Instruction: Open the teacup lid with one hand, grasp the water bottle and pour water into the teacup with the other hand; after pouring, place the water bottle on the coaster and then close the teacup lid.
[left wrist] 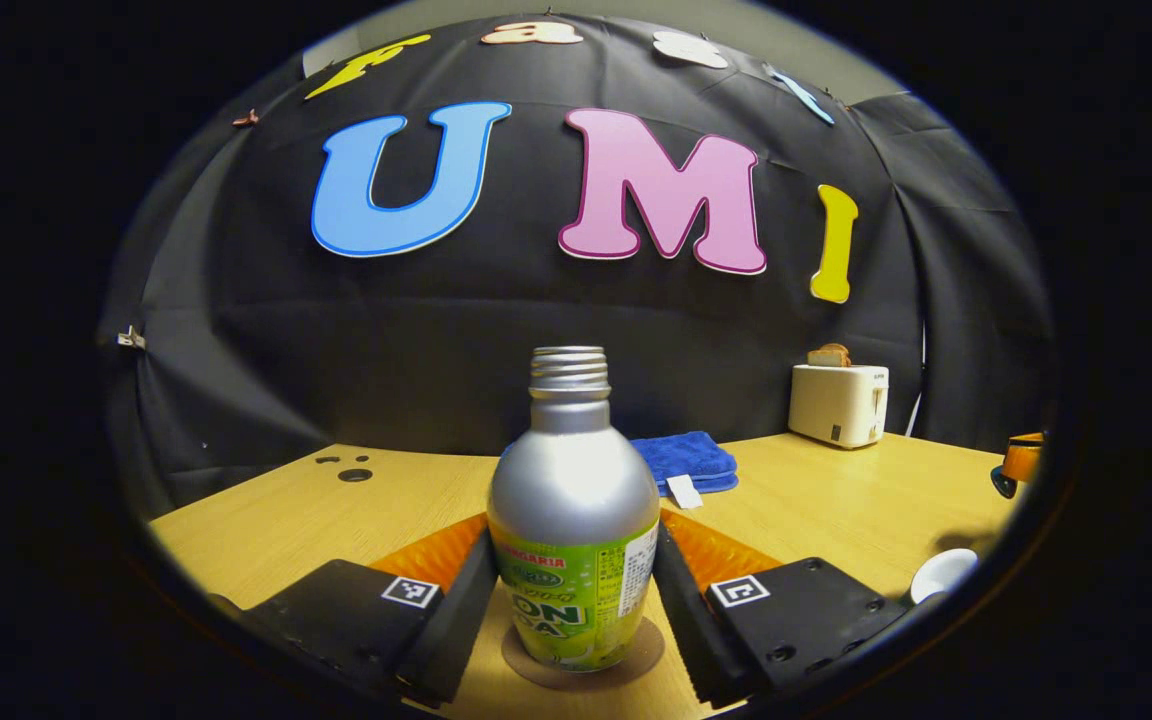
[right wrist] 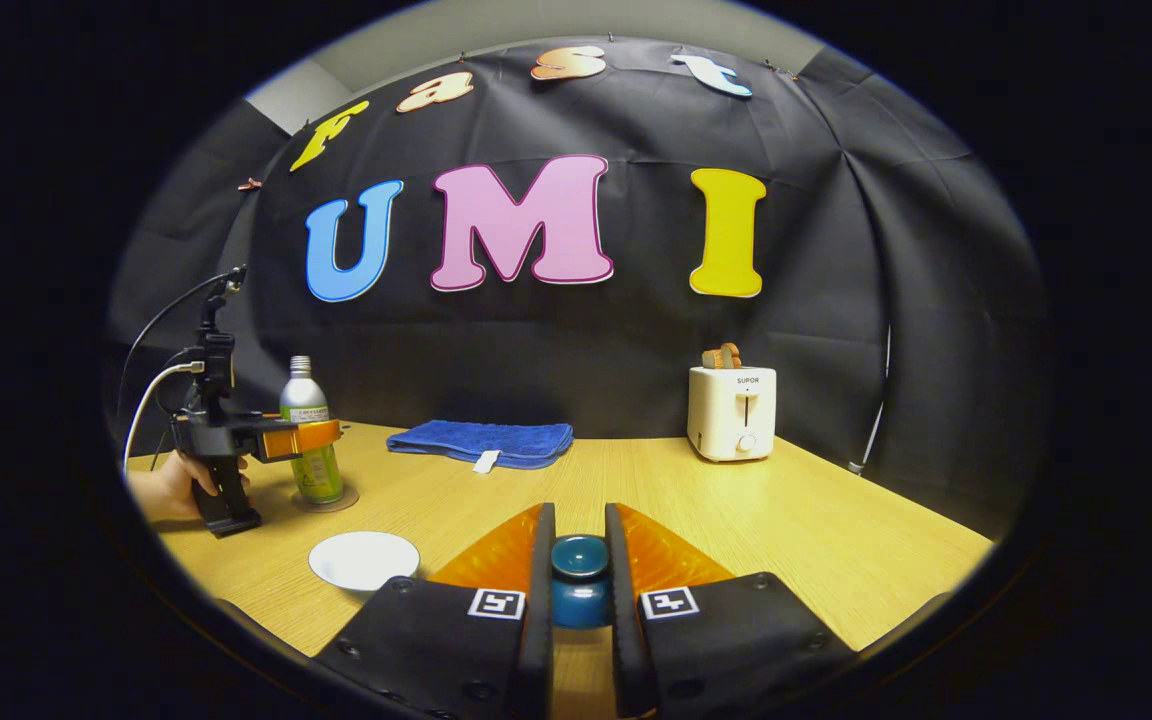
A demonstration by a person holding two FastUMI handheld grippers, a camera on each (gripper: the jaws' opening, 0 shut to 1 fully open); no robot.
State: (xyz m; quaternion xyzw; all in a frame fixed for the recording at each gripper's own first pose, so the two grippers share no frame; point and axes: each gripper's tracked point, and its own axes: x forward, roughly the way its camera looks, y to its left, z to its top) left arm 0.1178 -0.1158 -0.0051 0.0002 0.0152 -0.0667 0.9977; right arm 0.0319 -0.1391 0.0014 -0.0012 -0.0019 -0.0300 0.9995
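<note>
Left gripper (left wrist: 576, 600): its fingers (left wrist: 461, 605) flank the lower body of the water bottle (left wrist: 574, 540), close at either side; whether both press on it cannot be told from the left gripper view. The bottle stands upright, uncapped, its base on the round coaster (left wrist: 636, 655) on the bench (left wrist: 836, 500). Right gripper (right wrist: 579, 585): its fingers (right wrist: 541, 590) are clenched on the dark blue teacup lid (right wrist: 579, 575), which sits squeezed between them; whether it is raised clear of the bench cannot be told. The white round teacup (right wrist: 364, 558) lies open on the bench, to the left of the right gripper and in front of the bottle; the right gripper view also shows the left gripper (right wrist: 311, 437) at the bottle, with a hand (right wrist: 171, 487) holding it. Judged step: with the bottle set on the coaster, the left fingers should spread evenly and back straight away, so that neither drags the tall, narrow bottle over. The lid should then be carried level over the teacup, centred on the rim, lowered until seated, and only then released; a tilted or off-centre descent risks knocking the cup or spilling it. Beyond lie a folded blue towel (right wrist: 481, 442) and a white toaster (right wrist: 733, 412) against the booth wall, both well apart from the work.
</note>
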